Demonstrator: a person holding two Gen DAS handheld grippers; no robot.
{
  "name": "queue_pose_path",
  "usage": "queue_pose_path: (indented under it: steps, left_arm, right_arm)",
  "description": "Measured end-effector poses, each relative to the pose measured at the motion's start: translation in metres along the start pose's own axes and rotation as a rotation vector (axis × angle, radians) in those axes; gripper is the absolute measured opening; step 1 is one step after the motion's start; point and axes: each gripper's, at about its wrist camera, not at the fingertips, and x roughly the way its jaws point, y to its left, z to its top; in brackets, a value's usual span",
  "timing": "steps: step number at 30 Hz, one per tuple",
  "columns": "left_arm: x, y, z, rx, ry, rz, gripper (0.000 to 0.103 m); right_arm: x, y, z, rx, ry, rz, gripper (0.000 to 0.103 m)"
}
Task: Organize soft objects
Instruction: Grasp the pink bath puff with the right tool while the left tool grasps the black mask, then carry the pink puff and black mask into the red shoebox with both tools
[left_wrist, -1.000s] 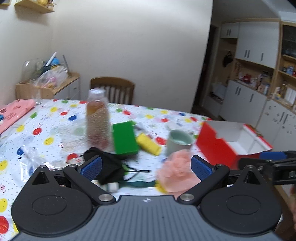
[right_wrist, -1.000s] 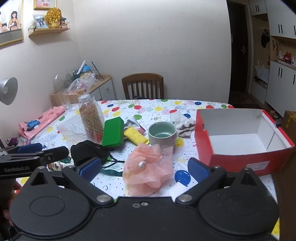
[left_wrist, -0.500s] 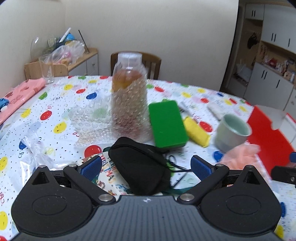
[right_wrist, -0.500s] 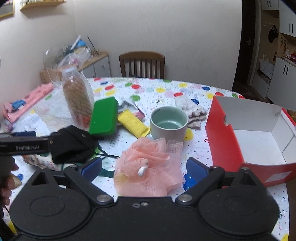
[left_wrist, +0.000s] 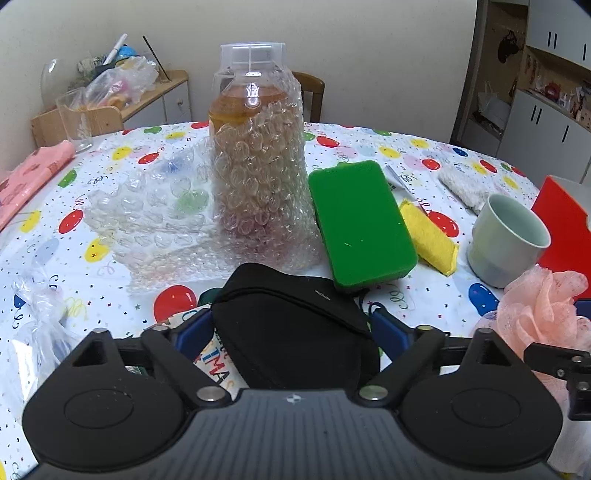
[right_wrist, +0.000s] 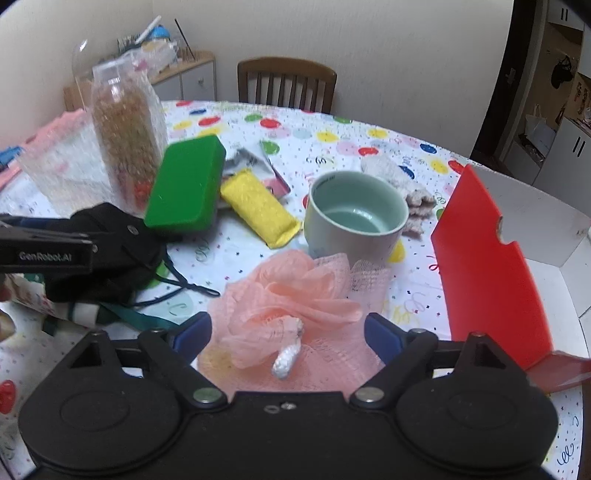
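Observation:
My left gripper (left_wrist: 291, 332) is open, its blue pads on either side of a black face mask (left_wrist: 295, 325) lying on the table; it also shows in the right wrist view (right_wrist: 110, 243). My right gripper (right_wrist: 288, 332) is open around a pink mesh bath pouf (right_wrist: 291, 306), also visible at the right of the left wrist view (left_wrist: 543, 306). A green sponge (left_wrist: 360, 221), a yellow sponge (left_wrist: 428, 232) and a white knitted cloth (right_wrist: 402, 181) lie further back. An open red box (right_wrist: 484, 258) with a white inside stands at the right.
A bottle wrapped in bubble wrap (left_wrist: 255, 158) stands just behind the mask. A pale green cup (right_wrist: 354, 218) sits behind the pouf. A pink cloth (left_wrist: 33, 173) lies at the far left. A wooden chair (right_wrist: 288, 85) and a cluttered side cabinet (left_wrist: 110, 103) stand beyond the table.
Both grippers have moved forward and down. The left one now has the black mask between its pads; the right one has closed in around the pink pouf. Both stay open.

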Motion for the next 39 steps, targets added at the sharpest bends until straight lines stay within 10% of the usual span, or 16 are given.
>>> queue_pose_path:
  steps: [12,23,39]
  left_arm:
    - [-0.007,0.010,0.002,-0.009,-0.034,0.006,0.033]
    - [-0.032,-0.001,0.006,0.011,-0.116,-0.084,0.014]
    - [-0.083,-0.020,0.009,0.005,-0.203,-0.314,0.005]
  right_arm:
    - [0.004,0.006,0.001,0.003,0.010,-0.023,0.069]
    - [-0.016,0.002,0.003,0.043,-0.017,0.000,0.035]
    - [-0.095,-0.033,0.003,0.177,-0.136,0.049,0.028]
